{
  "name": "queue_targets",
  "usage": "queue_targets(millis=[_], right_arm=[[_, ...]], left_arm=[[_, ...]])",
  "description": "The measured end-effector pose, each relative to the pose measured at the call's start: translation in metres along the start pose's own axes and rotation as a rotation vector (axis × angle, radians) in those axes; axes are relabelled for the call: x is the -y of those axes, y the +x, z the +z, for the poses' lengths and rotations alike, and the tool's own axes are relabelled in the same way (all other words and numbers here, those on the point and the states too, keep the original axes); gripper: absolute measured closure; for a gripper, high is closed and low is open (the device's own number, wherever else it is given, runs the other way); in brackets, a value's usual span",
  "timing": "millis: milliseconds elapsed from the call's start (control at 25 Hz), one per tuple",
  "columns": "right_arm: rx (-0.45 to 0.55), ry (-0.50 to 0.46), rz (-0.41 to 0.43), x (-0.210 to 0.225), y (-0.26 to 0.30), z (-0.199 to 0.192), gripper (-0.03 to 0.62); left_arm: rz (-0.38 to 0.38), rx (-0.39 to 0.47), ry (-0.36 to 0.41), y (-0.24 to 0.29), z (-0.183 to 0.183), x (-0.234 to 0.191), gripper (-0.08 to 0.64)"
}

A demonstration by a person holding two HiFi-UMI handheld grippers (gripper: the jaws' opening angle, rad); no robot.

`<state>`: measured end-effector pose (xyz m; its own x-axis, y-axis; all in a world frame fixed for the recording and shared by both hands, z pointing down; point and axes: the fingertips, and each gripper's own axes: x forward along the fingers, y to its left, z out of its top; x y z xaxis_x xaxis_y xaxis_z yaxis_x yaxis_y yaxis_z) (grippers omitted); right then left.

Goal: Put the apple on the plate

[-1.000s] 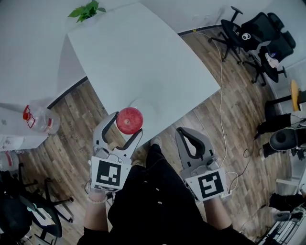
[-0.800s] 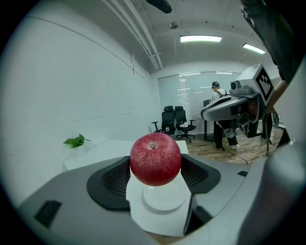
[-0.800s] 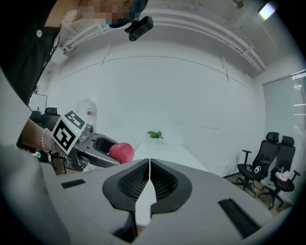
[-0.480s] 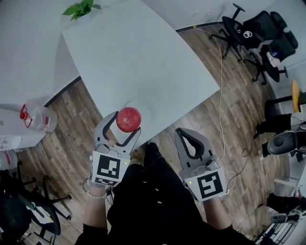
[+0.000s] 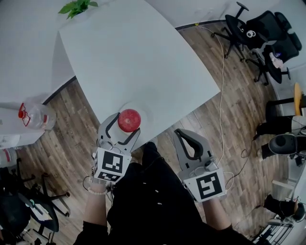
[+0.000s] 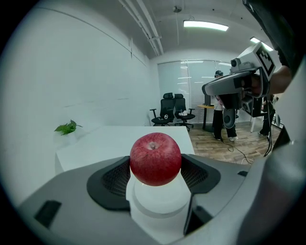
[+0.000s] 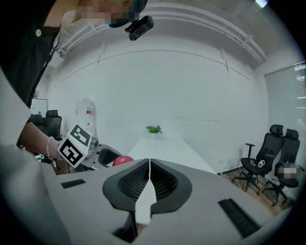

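Observation:
A red apple [image 5: 129,120] [image 6: 155,159] sits between the jaws of my left gripper [image 5: 127,123] [image 6: 155,168], whose pads touch it on both sides. The apple is right over a small white plate [image 5: 138,108] [image 6: 160,203] at the near edge of the white table [image 5: 134,57]; I cannot tell whether it rests on the plate. My right gripper [image 5: 185,137] [image 7: 149,163] hangs off the table over the wooden floor, jaws pressed together and holding nothing. Past its left jaw the apple [image 7: 122,161] and the left gripper's marker cube [image 7: 75,143] show.
A green plant [image 5: 76,7] stands at the table's far corner. A water jug [image 5: 36,117] sits on the floor at the left. Black office chairs [image 5: 260,31] stand at the far right, and a cable [image 5: 222,95] runs along the floor past the table's right corner.
The left gripper's body has drawn a little closer to the table edge with the apple still between its jaws over the plate. The right gripper has barely moved.

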<state>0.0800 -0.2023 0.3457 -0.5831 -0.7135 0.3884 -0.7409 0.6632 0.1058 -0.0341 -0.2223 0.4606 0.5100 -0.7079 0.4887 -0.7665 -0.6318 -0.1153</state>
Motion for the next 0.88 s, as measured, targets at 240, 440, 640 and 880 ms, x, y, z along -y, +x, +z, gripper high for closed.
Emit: queue_targets(millis=[240, 440, 640, 880], right_arm=[[-0.004, 0.011, 0.016, 0.01, 0.005, -0.005, 0.549], [-0.017, 0.025, 0.031, 0.014, 0.013, -0.011, 0.549], [-0.03, 0.041, 0.034, 0.02, 0.012, -0.018, 0.549], [-0.042, 0.045, 0.035, 0.025, 0.015, -0.022, 0.549]], left_arm=[[-0.013, -0.05, 0.024, 0.02, -0.013, 0.009, 0.219], [-0.028, -0.08, 0.009, 0.036, -0.025, 0.009, 0.219], [-0.047, -0.11, 0.009, 0.051, -0.034, 0.015, 0.219], [-0.057, -0.154, 0.022, 0.063, -0.047, 0.016, 0.219]])
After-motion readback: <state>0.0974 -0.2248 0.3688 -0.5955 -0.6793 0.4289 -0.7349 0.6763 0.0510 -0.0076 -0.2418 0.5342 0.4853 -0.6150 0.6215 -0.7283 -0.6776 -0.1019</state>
